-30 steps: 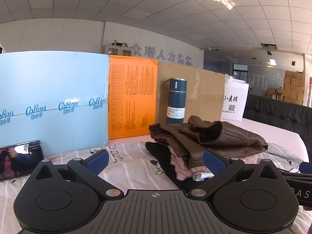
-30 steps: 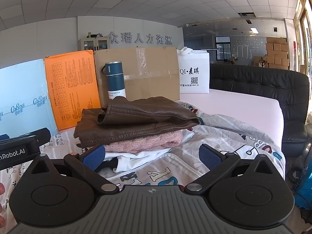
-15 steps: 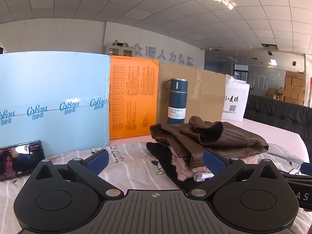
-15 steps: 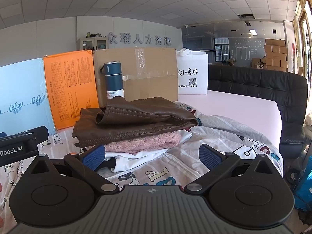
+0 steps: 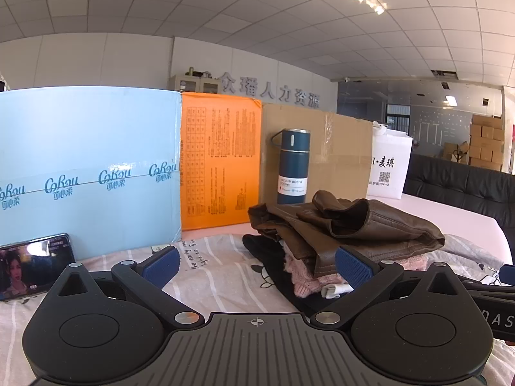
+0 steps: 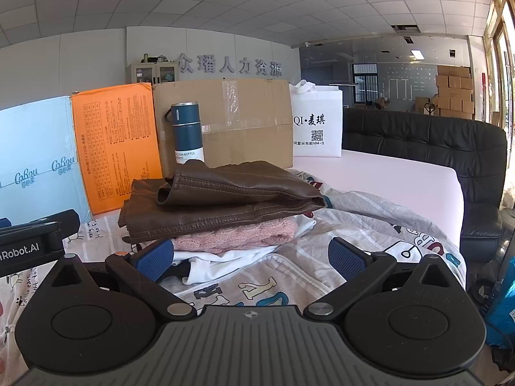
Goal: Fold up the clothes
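A stack of folded clothes lies on the printed sheet: a brown leather jacket on top, a pink knit under it, then a white garment and a black one. My left gripper is open and empty, just left of and in front of the stack. My right gripper is open and empty, in front of the stack's near edge. The left gripper's body shows in the right wrist view.
A blue vacuum bottle stands behind the stack, before a cardboard box, an orange box and a light blue box. A phone leans at the left. A white bag and black sofa are at the right.
Both grippers have drifted very slightly; the stack of clothes looks the same and both grippers stay open.
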The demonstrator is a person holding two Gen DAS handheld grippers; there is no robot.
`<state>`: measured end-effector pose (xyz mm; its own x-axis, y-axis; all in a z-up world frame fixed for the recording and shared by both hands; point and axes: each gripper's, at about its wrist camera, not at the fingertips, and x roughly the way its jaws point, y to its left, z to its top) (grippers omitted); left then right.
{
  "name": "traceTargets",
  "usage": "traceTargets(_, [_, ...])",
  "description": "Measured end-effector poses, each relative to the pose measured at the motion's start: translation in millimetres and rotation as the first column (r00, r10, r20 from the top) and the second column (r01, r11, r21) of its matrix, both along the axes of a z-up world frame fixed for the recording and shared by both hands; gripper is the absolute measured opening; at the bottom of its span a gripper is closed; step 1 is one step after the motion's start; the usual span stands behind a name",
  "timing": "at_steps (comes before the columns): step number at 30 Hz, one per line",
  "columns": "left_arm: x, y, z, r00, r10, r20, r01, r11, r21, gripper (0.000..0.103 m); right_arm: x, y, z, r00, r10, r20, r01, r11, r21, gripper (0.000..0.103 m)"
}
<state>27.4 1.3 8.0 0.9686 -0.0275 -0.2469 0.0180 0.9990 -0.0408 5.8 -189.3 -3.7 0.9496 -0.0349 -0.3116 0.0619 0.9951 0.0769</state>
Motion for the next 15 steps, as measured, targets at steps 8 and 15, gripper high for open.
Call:
traceTargets(8, [-0.5, -0.3, 0.1, 1.000, -0.004, -0.003, 0.004, 1.000, 0.002, 0.103, -0.3, -0.3, 0.0, 1.000, -0.001, 0.001, 0.001, 1.000, 0.001, 0.103])
traceTargets(15, [-0.6, -0.6, -0.2, 1.000, -0.008, -0.003, 0.008, 1.000, 0.002, 0.103, -0.9, -0.6, 0.2, 1.000, 0.000, 0.001, 0.000, 1.000, 0.001, 0.103])
